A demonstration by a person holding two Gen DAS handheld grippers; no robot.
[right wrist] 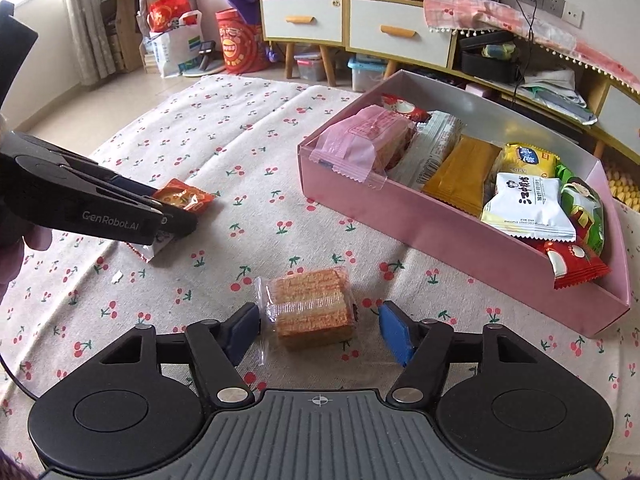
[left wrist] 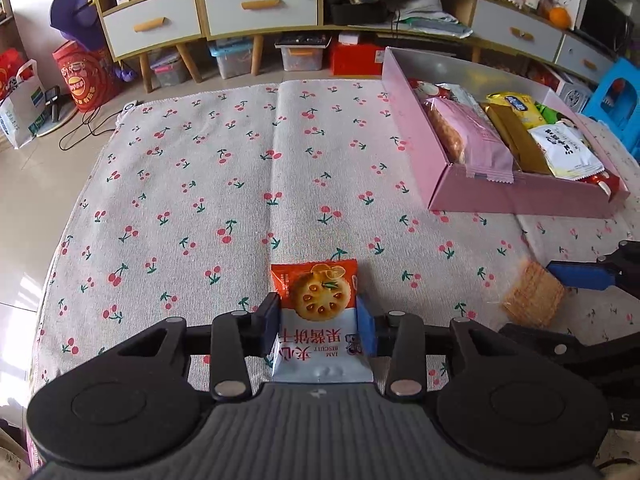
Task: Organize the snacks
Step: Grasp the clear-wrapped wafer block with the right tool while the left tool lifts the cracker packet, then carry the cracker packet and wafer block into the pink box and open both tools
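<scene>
An orange and white jam biscuit packet [left wrist: 316, 292] lies on the cherry-print cloth [left wrist: 200, 184], and my left gripper [left wrist: 318, 322] is shut on its sides. The right wrist view shows that gripper [right wrist: 176, 210] at the left with the same packet [right wrist: 186, 196]. A clear-wrapped wafer block [right wrist: 310, 312] lies between the fingers of my right gripper [right wrist: 318, 332], which is open: a gap shows beside the right pad [right wrist: 394, 334]. The pink box [right wrist: 400, 216], holding several snack packets, stands to the right.
In the left wrist view the pink box [left wrist: 436, 184] sits at the far right of the cloth. A low cabinet with drawers [left wrist: 260, 4], storage bins and bags line the floor beyond. A small white scrap [right wrist: 117, 277] lies on the cloth.
</scene>
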